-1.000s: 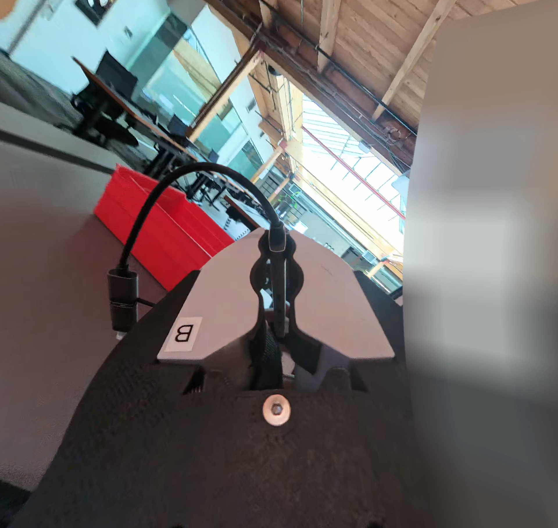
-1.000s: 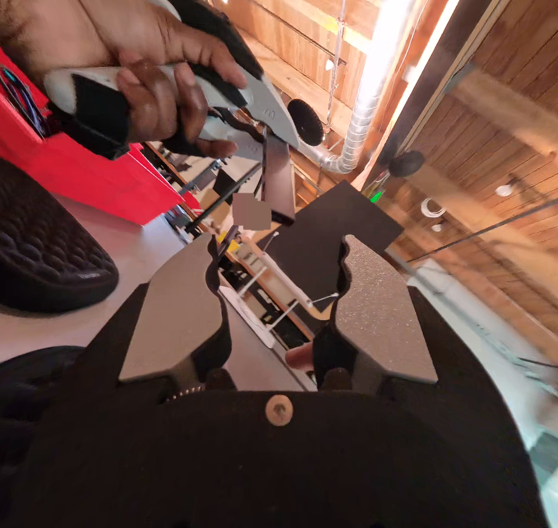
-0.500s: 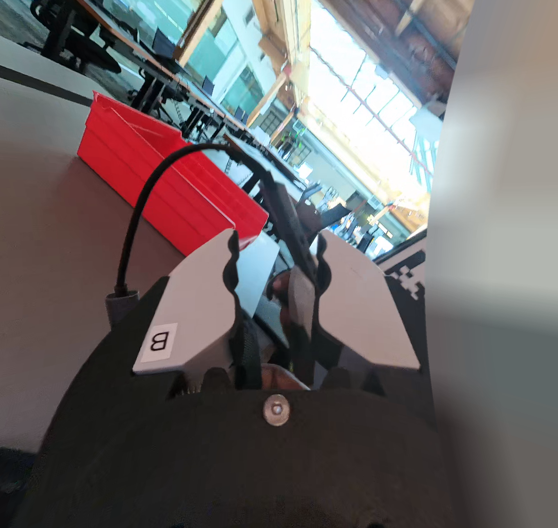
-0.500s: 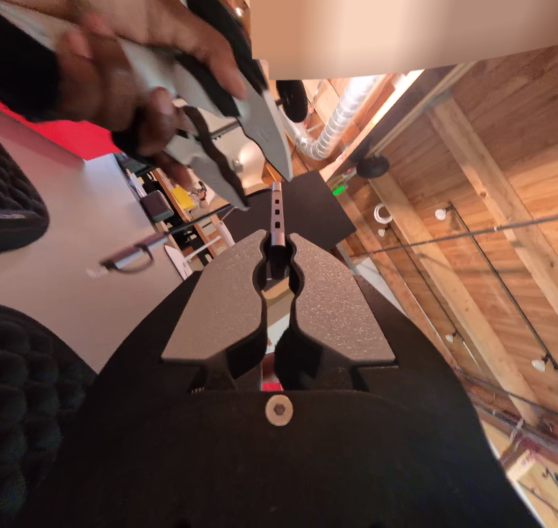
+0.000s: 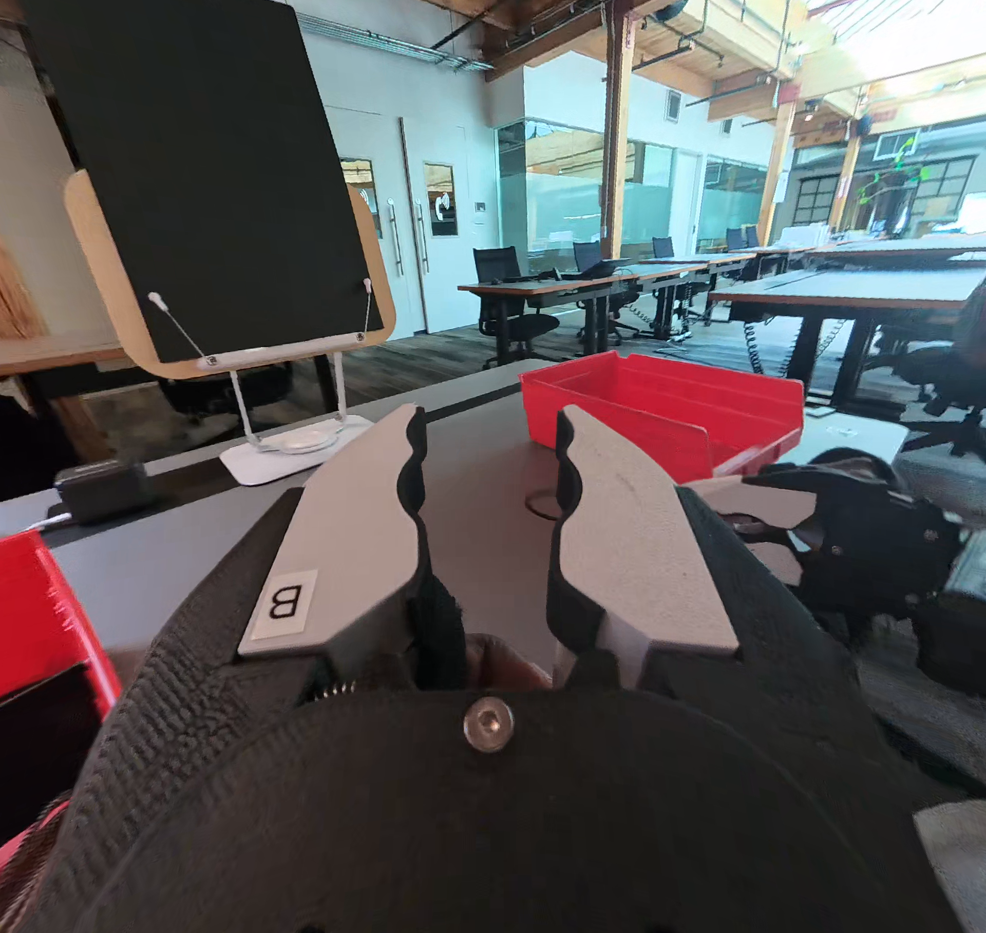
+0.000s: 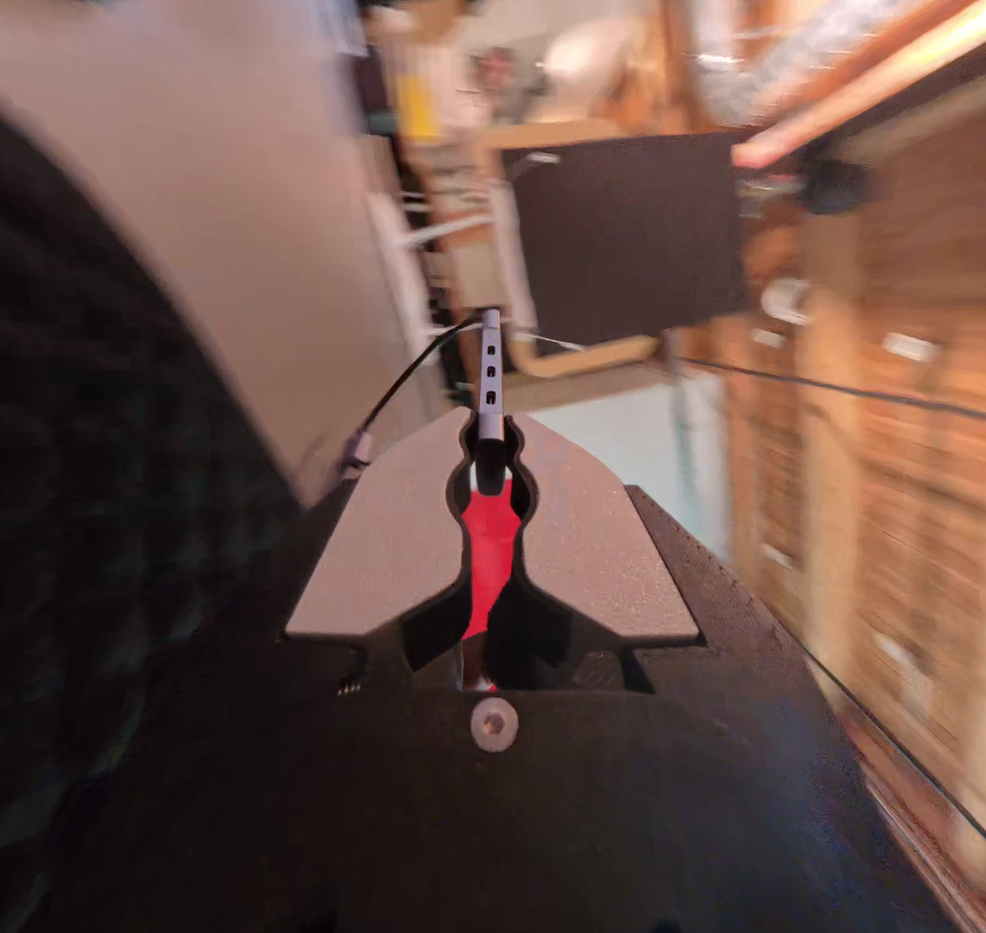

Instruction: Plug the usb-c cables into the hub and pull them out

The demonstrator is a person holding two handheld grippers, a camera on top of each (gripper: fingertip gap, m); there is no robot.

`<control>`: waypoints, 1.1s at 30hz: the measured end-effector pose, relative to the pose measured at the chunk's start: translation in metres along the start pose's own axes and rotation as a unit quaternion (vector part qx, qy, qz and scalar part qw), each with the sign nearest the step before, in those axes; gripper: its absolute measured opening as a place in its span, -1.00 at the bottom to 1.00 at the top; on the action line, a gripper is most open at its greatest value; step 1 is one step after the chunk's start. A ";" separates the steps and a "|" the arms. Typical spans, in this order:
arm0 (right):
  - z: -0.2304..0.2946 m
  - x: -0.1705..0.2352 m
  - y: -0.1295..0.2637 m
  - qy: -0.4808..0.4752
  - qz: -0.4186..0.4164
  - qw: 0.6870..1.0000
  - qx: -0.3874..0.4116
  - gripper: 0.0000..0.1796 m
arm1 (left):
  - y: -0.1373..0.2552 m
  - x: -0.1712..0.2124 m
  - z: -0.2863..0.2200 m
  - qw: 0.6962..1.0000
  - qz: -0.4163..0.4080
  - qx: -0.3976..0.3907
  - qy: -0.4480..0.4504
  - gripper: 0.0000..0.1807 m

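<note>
My right gripper (image 6: 490, 422) is shut on the lower end of the slim grey hub (image 6: 491, 368). The hub stands edge-on out of the fingertips and shows a row of small ports. Its short black cable (image 6: 411, 368) hangs off to the left and ends in a grey plug (image 6: 356, 448). This view is blurred by motion. My left gripper (image 5: 491, 422) is open and empty over the grey table (image 5: 480, 480). The right gripper (image 5: 757, 507) also shows at the right side of the left wrist view. No loose usb-c cables are clearly visible.
A red bin (image 5: 667, 416) stands on the table behind and to the right. Another red bin (image 5: 32, 614) is at the near left. A black panel on a white stand (image 5: 203, 171) stands at the back left, with a small black box (image 5: 101, 486) beside it.
My left gripper opened and let go of the hub, and my right gripper shut on it. The left view swung down to level over the table. The right gripper is moving fast with the hub.
</note>
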State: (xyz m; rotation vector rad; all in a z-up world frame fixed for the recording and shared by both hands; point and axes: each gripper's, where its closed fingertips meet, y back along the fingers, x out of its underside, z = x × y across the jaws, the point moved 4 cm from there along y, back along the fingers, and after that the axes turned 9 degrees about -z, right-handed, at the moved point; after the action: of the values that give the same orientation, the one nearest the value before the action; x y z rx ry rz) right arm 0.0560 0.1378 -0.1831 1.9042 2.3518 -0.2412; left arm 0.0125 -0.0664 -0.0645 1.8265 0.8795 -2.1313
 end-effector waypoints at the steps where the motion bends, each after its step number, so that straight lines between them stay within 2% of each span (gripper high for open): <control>1: 0.013 0.000 0.000 -0.022 0.003 0.997 -0.070 -0.91 | 0.002 0.001 0.001 1.000 0.007 -0.001 -0.008 -0.49; 3: 0.028 0.004 0.004 -0.067 0.030 0.984 -0.160 -0.91 | 0.006 0.004 0.004 1.000 0.020 -0.001 -0.022 -0.49; 5: 0.029 0.006 0.009 -0.098 0.048 0.973 -0.202 -0.91 | 0.009 0.006 0.009 0.999 0.025 -0.006 -0.029 -0.50; 10: 0.020 0.004 0.024 -0.124 0.069 0.956 -0.257 -0.90 | 0.015 0.005 0.014 0.999 0.023 -0.014 -0.029 -0.51; 15: 0.033 0.002 0.033 -0.145 0.074 0.933 -0.320 -0.80 | 0.017 0.008 0.017 0.998 0.040 -0.018 -0.048 -0.51; 22: 0.030 0.000 0.043 -0.250 0.075 0.898 -0.354 -0.66 | 0.022 0.006 0.019 0.997 0.039 -0.016 -0.060 -0.51; 27: 0.024 -0.002 0.050 -0.328 0.064 0.864 -0.376 -0.34 | 0.023 0.007 0.021 0.997 0.047 -0.017 -0.062 -0.51; 30: 0.016 -0.004 0.053 -0.369 0.035 0.851 -0.371 -0.22 | 0.025 0.007 0.021 0.996 0.053 -0.016 -0.074 -0.51; 33: -0.003 -0.012 0.055 -0.413 -0.029 0.845 -0.339 -0.19 | 0.028 0.007 0.021 0.995 0.058 -0.014 -0.082 -0.51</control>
State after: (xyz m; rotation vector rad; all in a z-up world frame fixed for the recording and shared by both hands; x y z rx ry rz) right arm 0.1125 0.1381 -0.1813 1.0678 1.5852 -0.1530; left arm 0.0073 -0.0988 -0.0785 1.6194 0.7429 -2.1478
